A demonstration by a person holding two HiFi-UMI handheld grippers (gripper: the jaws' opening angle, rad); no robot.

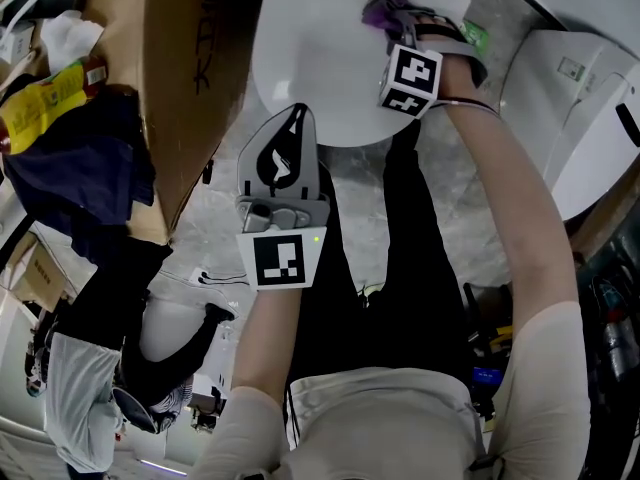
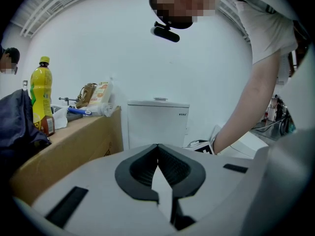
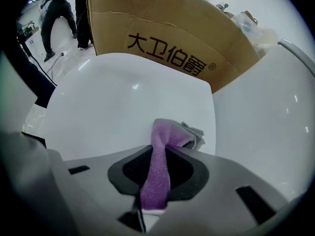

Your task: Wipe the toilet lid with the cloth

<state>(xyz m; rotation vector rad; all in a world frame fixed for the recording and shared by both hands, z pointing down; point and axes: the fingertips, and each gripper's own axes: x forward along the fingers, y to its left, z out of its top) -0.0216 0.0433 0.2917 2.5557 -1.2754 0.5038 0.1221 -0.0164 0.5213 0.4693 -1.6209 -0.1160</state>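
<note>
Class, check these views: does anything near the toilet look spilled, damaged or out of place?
Nothing looks spilled or damaged. The toilet lid is whole; the right gripper pinches the purple cloth. A cardboard box crowds the lid.

Tally:
- claws: 2, left claw and right claw
- marker cubes: 2, one per claw
- purple cloth: 1
- toilet lid: 1
- cardboard box: 1
- yellow bottle: 1
- white tank: 1

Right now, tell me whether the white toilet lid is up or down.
Down: the white plastic toilet lid lies flat, and the purple cloth, clamped in the right gripper, rests on it.
</note>
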